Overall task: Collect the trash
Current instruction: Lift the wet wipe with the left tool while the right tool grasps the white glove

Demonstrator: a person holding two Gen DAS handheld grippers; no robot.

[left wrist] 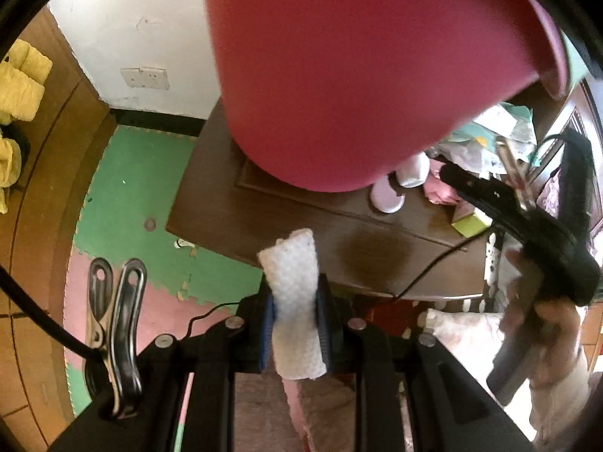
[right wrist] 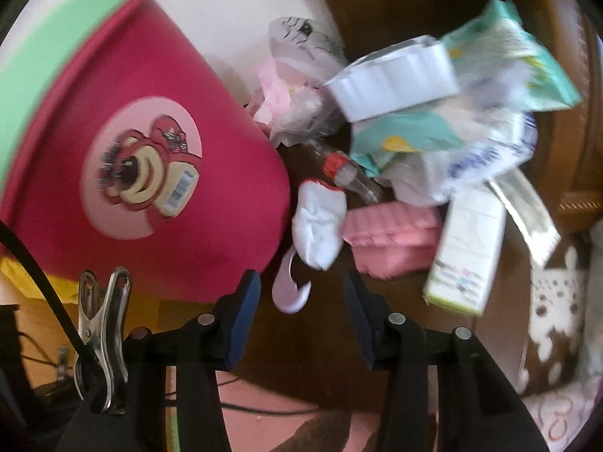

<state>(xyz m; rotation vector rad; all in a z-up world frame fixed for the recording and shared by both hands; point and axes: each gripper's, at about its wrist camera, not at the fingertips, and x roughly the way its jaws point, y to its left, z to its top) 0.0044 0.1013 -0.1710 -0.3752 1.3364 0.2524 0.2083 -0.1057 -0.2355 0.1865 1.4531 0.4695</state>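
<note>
The left hand-held gripper (left wrist: pixel 293 333) pinches a folded white tissue (left wrist: pixel 294 282), the red bin (left wrist: pixel 324 75) just ahead. The right hand-held gripper (right wrist: pixel 301 293), spread and empty, faces a blurred trash heap (right wrist: pixel 433 132) on the counter (left wrist: pixel 301 226); most seemingly remains uncollected.

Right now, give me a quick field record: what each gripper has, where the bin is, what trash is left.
left gripper: shut on a folded white paper towel
right gripper: open, nothing between the pads, over the table edge
bin: red plastic bucket with bear sticker, on the dark wooden table
trash left: white crumpled tissue, pink packet, wrappers beyond
</note>
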